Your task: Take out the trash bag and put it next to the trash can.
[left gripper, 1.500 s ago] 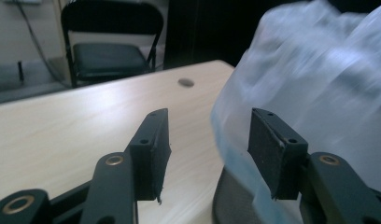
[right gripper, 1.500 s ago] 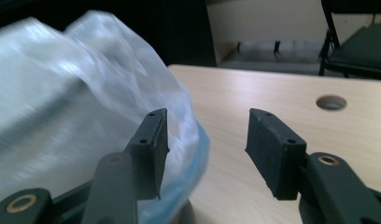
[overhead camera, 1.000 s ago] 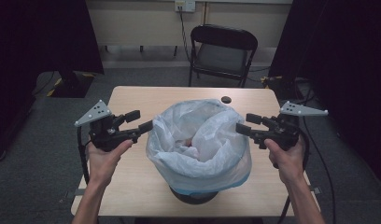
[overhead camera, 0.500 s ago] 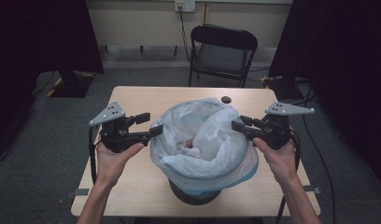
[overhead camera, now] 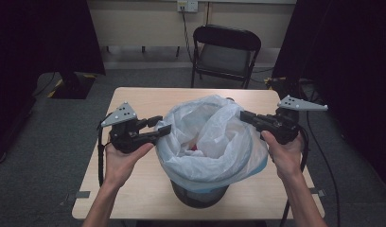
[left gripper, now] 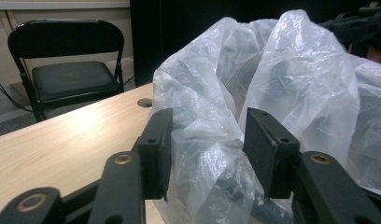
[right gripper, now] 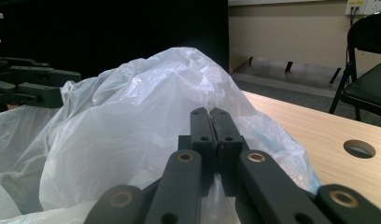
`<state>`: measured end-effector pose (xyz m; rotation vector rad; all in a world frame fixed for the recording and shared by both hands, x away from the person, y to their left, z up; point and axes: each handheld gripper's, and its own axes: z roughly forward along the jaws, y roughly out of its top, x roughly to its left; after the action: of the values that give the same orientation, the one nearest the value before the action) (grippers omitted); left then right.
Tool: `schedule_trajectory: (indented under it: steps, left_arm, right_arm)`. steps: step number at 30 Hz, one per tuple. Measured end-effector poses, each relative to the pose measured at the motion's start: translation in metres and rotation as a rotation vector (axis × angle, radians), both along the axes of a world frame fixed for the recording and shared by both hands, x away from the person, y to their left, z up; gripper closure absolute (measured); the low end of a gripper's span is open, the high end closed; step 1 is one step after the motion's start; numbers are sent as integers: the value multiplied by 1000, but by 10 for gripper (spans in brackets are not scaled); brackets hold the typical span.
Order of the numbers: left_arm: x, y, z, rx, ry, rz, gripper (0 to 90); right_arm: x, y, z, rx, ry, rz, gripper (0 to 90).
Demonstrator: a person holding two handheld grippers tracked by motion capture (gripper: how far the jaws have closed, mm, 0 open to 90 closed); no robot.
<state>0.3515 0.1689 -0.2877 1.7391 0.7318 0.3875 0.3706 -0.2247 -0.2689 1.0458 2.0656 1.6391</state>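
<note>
Two grips differ: your right gripper [overhead camera: 245, 116] pinches the bag [overhead camera: 214, 137] rim for lifting; your left gripper [overhead camera: 163, 125], just closing, straddles bunched film.

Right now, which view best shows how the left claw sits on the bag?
The left gripper view: the left claw straddles a fold of the plastic bag, jaws apart, just been closing. The high view shows it at the bag's rim; the right gripper view shows it far off.
</note>
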Motion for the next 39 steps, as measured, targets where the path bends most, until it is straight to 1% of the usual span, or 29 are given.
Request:
schedule_trajectory:
  steps: [1, 2, 3, 4, 7, 9, 10, 12, 14, 15, 16, 17, 18, 19, 20, 21, 22, 23, 24, 26, 28, 30, 31, 32, 33, 36, 37, 38, 39]
  left_arm:
    - [0, -1, 0, 3, -4, 15, 577]
    - [1, -1, 1, 5, -2, 19, 595]
    - [1, 0, 2, 4, -12, 24, 618]
    - [1, 1, 3, 6, -25, 32, 672]
    - [1, 5, 7, -7, -37, 34, 786]
    - [1, 8, 10, -35, -37, -1, 871]
    - [0, 7, 12, -33, -46, 2, 878]
    - [-2, 5, 15, -40, -49, -21, 887]
    - [-6, -1, 22, -38, -71, -42, 890]
    - [-10, -5, 28, -44, -85, -58, 891]
    - [-10, -5, 28, -44, -85, -58, 891]
    - [-12, -8, 32, -47, -96, -68, 891]
    - [-14, -11, 35, -47, -107, -83, 892]
    - [-16, -16, 42, -63, -116, -110, 892]
    - [-16, -16, 42, -63, -116, -110, 892]
    - [-16, -21, 46, -90, -114, -136, 893]
    - [-16, -21, 46, -90, -114, -136, 893]
    - [-16, -26, 50, -92, -121, -148, 893]
    - [-16, -26, 50, -92, -121, -148, 894]
    - [-17, -32, 56, -96, -127, -171, 894]
    - [-18, -34, 58, -97, -131, -175, 893]
    - [-18, -37, 62, -115, -130, -197, 894]
    - [-19, -38, 64, -119, -134, -202, 894]
    - [-19, -40, 67, -124, -135, -214, 894]
    - [-20, -45, 72, -124, -141, -224, 894]
    - [-21, -49, 79, -126, -152, -234, 894]
    - [-21, -50, 82, -136, -154, -244, 895]
    - [-23, -54, 89, -146, -164, -250, 894]
    - [-23, -54, 89, -146, -164, -250, 894]
  right_arm:
    - [0, 1, 0, -2, 1, 7, 895]
    - [1, 2, 0, -1, 0, 19, 896]
    - [0, 4, 0, -3, -1, 27, 896]
    - [0, 5, 0, -6, -3, 32, 897]
    - [0, 9, 1, -1, -8, 50, 896]
    - [0, 12, 2, 4, -11, 64, 896]
    - [1, 14, 3, 10, -11, 74, 896]
    - [1, 18, 5, 12, -13, 89, 896]
    - [1, 22, 7, 16, -16, 111, 896]
    - [0, 26, 10, 18, -17, 131, 896]
    - [0, 26, 10, 18, -17, 131, 896]
    - [0, 28, 11, 16, -20, 139, 896]
    - [-1, 32, 14, 22, -30, 146, 896]
    - [-2, 33, 16, 26, -37, 146, 897]
    - [-2, 33, 16, 26, -37, 146, 897]
    - [-3, 35, 20, 46, -45, 154, 898]
    - [-3, 35, 20, 46, -45, 154, 898]
    - [-5, 37, 25, 56, -55, 165, 898]
    - [-5, 39, 27, 61, -59, 170, 898]
    - [-7, 41, 32, 67, -66, 186, 899]
    - [-7, 42, 34, 70, -70, 191, 899]
    - [-9, 48, 40, 83, -76, 215, 900]
    - [-9, 48, 40, 83, -76, 215, 900]
    - [-9, 52, 44, 84, -84, 232, 900]
    - [-10, 55, 47, 89, -86, 243, 900]
    - [-12, 62, 53, 115, -94, 279, 900]
    - [-13, 64, 56, 125, -95, 296, 900]
    - [-14, 67, 58, 130, -104, 308, 900]
    - [-14, 67, 58, 130, -104, 308, 900]
